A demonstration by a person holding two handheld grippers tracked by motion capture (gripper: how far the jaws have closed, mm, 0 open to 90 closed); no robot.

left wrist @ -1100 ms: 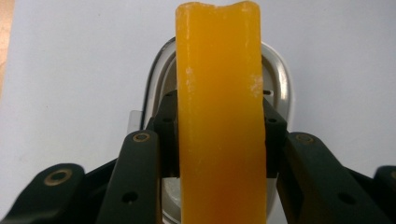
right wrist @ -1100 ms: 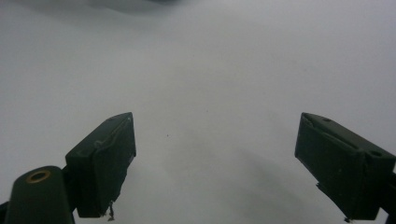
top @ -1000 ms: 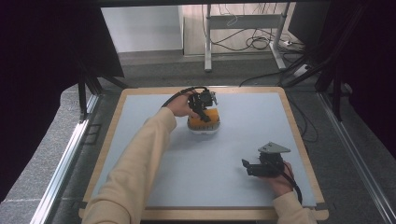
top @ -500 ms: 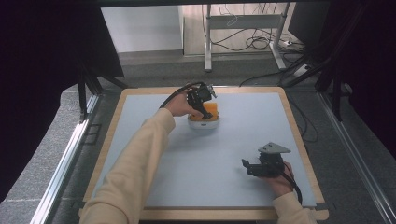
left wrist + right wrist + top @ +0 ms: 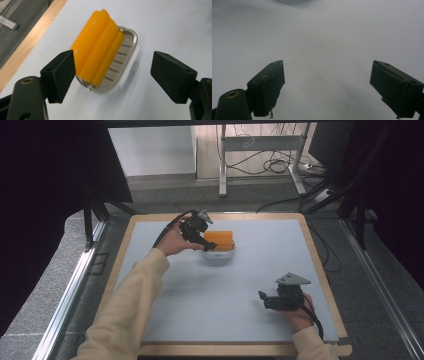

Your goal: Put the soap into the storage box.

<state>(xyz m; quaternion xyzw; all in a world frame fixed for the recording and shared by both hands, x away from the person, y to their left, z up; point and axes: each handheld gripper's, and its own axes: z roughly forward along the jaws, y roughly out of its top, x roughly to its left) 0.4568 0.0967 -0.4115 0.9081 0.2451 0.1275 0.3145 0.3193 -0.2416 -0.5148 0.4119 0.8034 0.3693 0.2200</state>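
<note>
Scene: person working at pale blue-grey table (image 5: 210, 300) w/ wooden rim, a gripper in each hand.
Item: orange ribbed block (image 5: 97, 51), prob. a soap bar, lying in small white dish (image 5: 131, 41) w/ slotted metal insert.
Where: dish is sitting toward table's far side, left of centre; block is leaning along one side of dish, overhanging the rim.
Left gripper (image 5: 201, 232): hovering just beside dish, fingers (image 5: 60, 75) spread wide, gripping nothing; block is sitting between them and beyond, in left gripper view.
Right gripper (image 5: 280, 299): resting low near table's near right corner, well apart from dish; fingers (image 5: 268, 87) released, bare table between them.
Handling (est.): block is looking stiff, light, waxy-smooth, likely slippery; ridges running lengthwise. Best hold is prob. across the long flat sides, mid-length.
Risk (est.): dish is looking light, could be sliding or tipping if nudged.
Materials: matte table, glossy block, brushed metal insert, rubbery black pads.
</note>
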